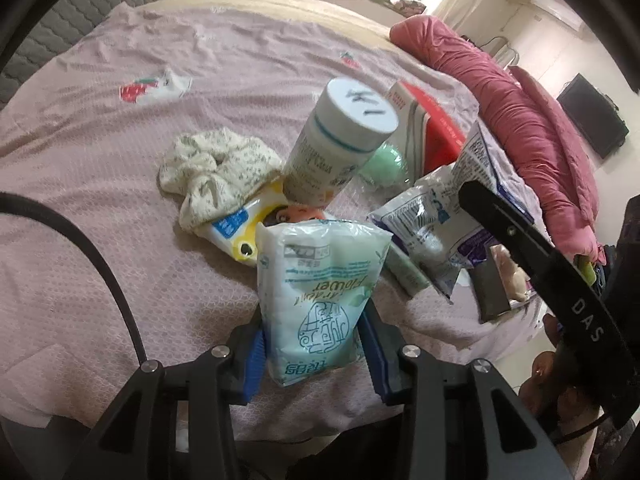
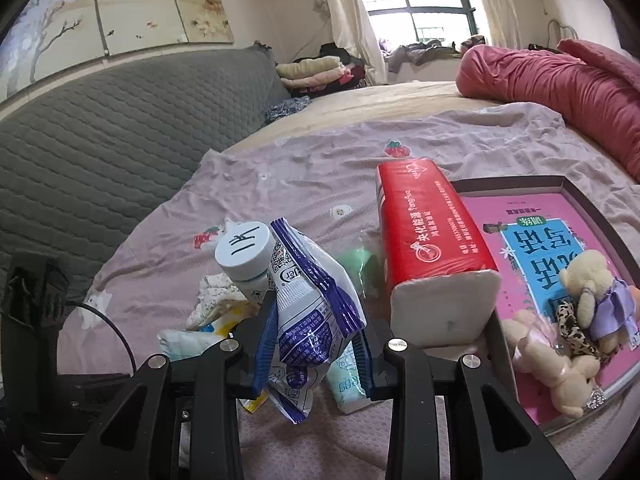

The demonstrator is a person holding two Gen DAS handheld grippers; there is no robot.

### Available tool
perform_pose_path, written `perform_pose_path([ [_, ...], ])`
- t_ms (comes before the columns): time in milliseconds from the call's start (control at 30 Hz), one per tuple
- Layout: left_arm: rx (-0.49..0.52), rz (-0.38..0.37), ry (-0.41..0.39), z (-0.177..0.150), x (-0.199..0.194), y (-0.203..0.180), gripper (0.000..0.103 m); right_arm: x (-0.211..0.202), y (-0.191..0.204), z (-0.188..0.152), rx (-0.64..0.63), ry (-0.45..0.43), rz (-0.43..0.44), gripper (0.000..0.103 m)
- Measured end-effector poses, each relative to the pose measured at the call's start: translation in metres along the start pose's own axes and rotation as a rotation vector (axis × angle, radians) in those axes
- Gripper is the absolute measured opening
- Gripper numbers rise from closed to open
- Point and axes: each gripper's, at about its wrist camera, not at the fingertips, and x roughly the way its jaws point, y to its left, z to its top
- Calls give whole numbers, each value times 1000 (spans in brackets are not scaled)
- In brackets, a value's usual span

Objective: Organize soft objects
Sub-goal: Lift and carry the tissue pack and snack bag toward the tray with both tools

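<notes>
Left tongs [image 1: 316,354] pinching green tissue pack [image 1: 320,296], standing tall, top pointing away, right tongs [image 2: 316,350] pinching purple bag [image 2: 308,320], upright too

Bare bedspread [image 1: 100,184] left lies open; bottle [image 1: 340,144] and red pack [image 2: 432,248] seemingly crowd the middle

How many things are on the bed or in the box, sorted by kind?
Soft packets: 5, the mint tissue pack, purple-white pouch, red tissue brick, yellow wipes pack, grey-white packet
Plush bears: 2
Fabric scrunchies: 2, floral, leopard
Round white bottle: 1
Green ball: 1
Total: 11
</notes>
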Motion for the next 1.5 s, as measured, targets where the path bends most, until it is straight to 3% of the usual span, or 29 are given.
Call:
perform_pose_path([
  [633,92,9,-104,-1,-38,-46,43,-66,-9,10,15,-132,-48,35],
  [1200,195,-24,-146,4,-59,-104,43,-107,-32,17,86,-223,-99,35],
  [1500,221,-37,-180,13,-68,-128,43,-134,-46,20,91,-294,-204,35],
])
